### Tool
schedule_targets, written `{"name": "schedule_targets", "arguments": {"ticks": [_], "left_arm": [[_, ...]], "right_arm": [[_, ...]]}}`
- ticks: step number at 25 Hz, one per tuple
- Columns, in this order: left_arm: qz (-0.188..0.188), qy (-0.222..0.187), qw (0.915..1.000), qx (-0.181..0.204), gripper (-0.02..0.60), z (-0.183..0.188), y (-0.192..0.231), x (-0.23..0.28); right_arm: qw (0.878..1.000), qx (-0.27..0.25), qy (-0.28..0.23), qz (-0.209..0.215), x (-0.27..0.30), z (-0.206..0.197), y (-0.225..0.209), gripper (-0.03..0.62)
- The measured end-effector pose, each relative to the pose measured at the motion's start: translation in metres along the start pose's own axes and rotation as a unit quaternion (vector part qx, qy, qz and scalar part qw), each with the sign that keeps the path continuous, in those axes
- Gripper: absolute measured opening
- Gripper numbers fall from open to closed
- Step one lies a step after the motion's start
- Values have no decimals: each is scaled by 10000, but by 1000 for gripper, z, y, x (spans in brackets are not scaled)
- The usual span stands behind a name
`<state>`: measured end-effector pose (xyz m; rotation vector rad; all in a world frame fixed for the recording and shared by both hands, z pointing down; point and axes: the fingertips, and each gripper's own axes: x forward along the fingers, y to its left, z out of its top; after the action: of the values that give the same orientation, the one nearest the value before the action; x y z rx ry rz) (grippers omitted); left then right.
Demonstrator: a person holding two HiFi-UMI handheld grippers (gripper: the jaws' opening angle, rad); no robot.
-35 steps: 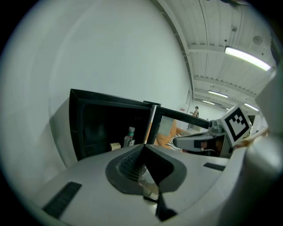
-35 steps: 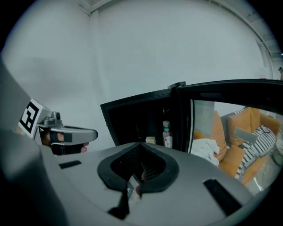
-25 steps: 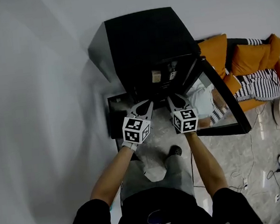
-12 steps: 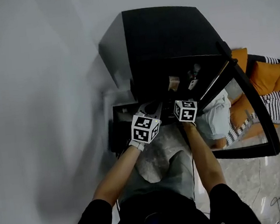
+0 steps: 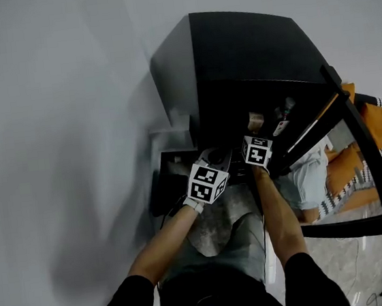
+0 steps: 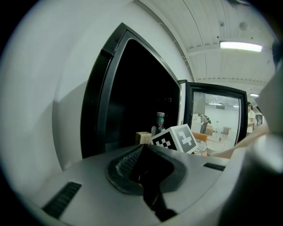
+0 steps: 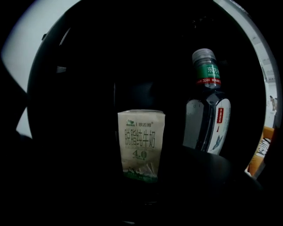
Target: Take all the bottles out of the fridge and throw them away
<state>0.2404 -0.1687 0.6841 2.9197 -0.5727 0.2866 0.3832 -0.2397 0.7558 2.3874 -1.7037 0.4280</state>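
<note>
The black fridge (image 5: 247, 46) stands with its glass door (image 5: 357, 164) swung open to the right. Inside, a clear bottle (image 7: 207, 110) with a green label and grey cap stands to the right of a milk carton (image 7: 141, 145). My right gripper (image 5: 255, 137) reaches into the dark opening. Its jaws have just been opening and stand open, with the carton straight ahead, apart from them, and nothing held. My left gripper (image 5: 215, 158) is shut and empty just outside the fridge, left of the right one. The left gripper view also shows the bottle (image 6: 159, 122).
A dark open box (image 5: 166, 179) sits on the floor left of the fridge front. An orange sofa with striped cushions (image 5: 379, 120) lies beyond the door. A grey wall runs along the left. My legs stand on the marbled floor (image 5: 215, 215).
Both grippers have moved forward towards the fridge opening. The right gripper's jaws have gone from in front of the fridge into its dark interior. The head view has shifted closer.
</note>
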Motion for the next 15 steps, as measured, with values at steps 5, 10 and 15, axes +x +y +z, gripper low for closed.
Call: {"name": "schedule_targets", "arguments": {"ticks": [5, 10, 15], "left_arm": [[56, -9, 10000, -45, 0, 2, 2, -12], [66, 75, 9999, -42, 0, 43, -15, -34], [-6, 184, 9998, -94, 0, 125, -48, -63]], "right_arm": [[9999, -51, -132, 79, -18, 10, 2, 273], [9999, -39, -24, 158, -66, 35, 6, 272], [9993, 6, 309, 232, -144, 86, 9, 272]]}}
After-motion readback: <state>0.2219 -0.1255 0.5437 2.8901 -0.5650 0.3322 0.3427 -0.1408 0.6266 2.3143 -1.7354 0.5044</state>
